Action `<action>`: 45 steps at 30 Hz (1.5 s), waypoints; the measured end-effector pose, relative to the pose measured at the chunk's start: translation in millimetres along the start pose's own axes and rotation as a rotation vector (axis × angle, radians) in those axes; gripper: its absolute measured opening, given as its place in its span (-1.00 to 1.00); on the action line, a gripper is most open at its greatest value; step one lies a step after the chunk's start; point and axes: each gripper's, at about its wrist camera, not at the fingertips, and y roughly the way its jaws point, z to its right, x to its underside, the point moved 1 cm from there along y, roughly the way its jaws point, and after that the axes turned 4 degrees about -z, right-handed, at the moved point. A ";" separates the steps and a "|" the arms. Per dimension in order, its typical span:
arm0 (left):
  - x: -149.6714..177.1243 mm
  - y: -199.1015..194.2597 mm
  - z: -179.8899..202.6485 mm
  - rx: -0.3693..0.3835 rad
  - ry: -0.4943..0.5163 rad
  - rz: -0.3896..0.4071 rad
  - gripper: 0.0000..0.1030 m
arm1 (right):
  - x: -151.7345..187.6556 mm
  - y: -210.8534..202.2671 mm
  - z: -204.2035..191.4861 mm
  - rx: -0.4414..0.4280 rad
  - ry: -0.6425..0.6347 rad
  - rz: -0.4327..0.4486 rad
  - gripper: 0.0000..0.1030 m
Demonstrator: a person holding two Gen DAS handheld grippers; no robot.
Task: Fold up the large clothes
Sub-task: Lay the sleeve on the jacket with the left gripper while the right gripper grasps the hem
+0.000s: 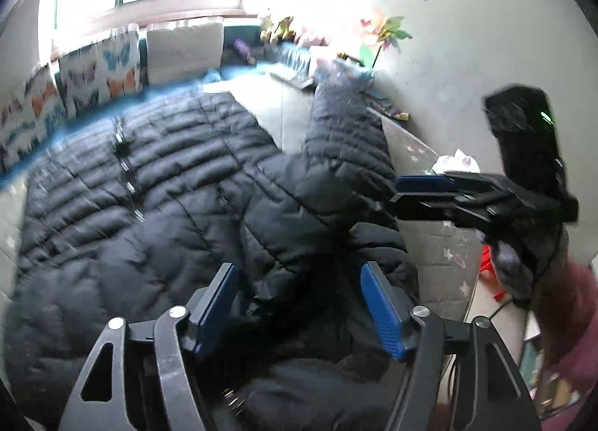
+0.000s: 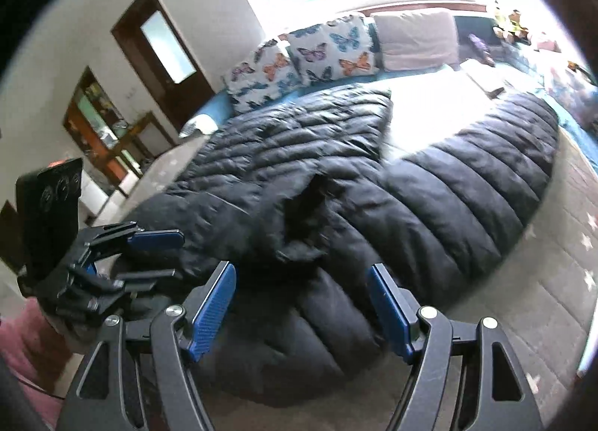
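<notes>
I see a black quilted coat (image 1: 157,184) filling mid-frame. Both claws, left claw (image 1: 299,304) and right claw (image 2: 302,304), carry blue pads on black frames. Upper-frame cushions (image 2: 317,50) are white with blue, orange and purple butterflies. The bed cover (image 2: 553,281) is grey with white stars.

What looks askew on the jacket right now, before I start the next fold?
The black puffer jacket lies mostly flat, but one sleeve sticks out at an angle from the body, and the fabric near the collar is bunched into a rumpled hump. Both the left gripper and the right gripper are open and hold nothing.
</notes>
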 end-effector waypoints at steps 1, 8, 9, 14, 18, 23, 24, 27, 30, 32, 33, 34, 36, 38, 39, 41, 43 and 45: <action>1.8 -11.9 -2.6 -0.008 0.008 0.022 0.48 | -5.4 3.6 -5.7 -0.001 -0.017 -0.002 0.55; 22.3 -109.3 -85.7 -0.171 -0.150 0.160 0.64 | -22.7 56.0 -20.8 -0.014 -0.049 -0.077 0.43; 28.1 -120.9 -105.7 -0.226 -0.195 0.175 0.65 | -23.9 66.9 -19.7 -0.026 -0.037 -0.103 0.18; 50.7 -154.3 -182.9 -0.346 -0.341 0.167 0.65 | -21.3 83.1 -27.3 -0.001 -0.045 -0.148 -0.50; 68.3 -159.7 -226.4 -0.349 -0.394 0.127 0.65 | -18.9 42.1 -48.6 0.008 -0.104 -0.089 -0.71; 87.7 -127.5 -236.9 -0.265 -0.360 0.073 0.62 | -3.6 15.6 -57.1 0.086 -0.154 -0.071 -0.72; 93.1 -119.8 -235.7 -0.254 -0.348 0.054 0.61 | 0.5 23.3 -50.9 0.101 -0.136 -0.094 -0.72; 109.7 -81.3 -228.2 -0.291 -0.296 0.001 0.61 | 20.2 61.6 -20.7 0.134 -0.061 -0.187 -0.71; 123.4 -67.0 -222.2 -0.320 -0.273 0.002 0.62 | 26.8 71.7 -5.2 0.086 -0.003 -0.203 -0.71; 124.5 -67.2 -220.6 -0.331 -0.264 -0.006 0.61 | 21.6 62.8 -3.5 0.074 0.009 -0.210 -0.71; 123.9 -71.7 -219.2 -0.336 -0.260 -0.005 0.61 | 17.5 53.2 -5.0 0.100 -0.001 -0.198 -0.60; 121.8 -72.5 -216.7 -0.343 -0.254 -0.006 0.61 | 13.7 43.3 -7.8 0.129 -0.016 -0.183 -0.53; 116.2 -82.5 -209.4 -0.370 -0.237 0.004 0.61 | 6.7 23.9 -15.1 0.181 -0.048 -0.138 -0.45; 108.4 -97.3 -200.7 -0.395 -0.219 0.032 0.61 | -1.4 7.6 -25.0 0.218 -0.081 -0.080 -0.44; 103.4 -105.4 -195.0 -0.413 -0.208 0.055 0.62 | -6.2 1.2 -30.0 0.218 -0.100 -0.052 -0.44; 93.6 -121.1 -183.5 -0.414 -0.193 0.094 0.63 | -15.1 -3.0 -42.7 0.178 -0.133 -0.022 -0.40; 81.5 -127.7 -171.0 -0.378 -0.180 0.127 0.64 | -22.2 8.6 -54.7 0.153 -0.175 -0.017 -0.40; 72.3 -123.2 -160.6 -0.340 -0.163 0.131 0.65 | -27.3 28.8 -63.1 0.136 -0.212 -0.040 -0.40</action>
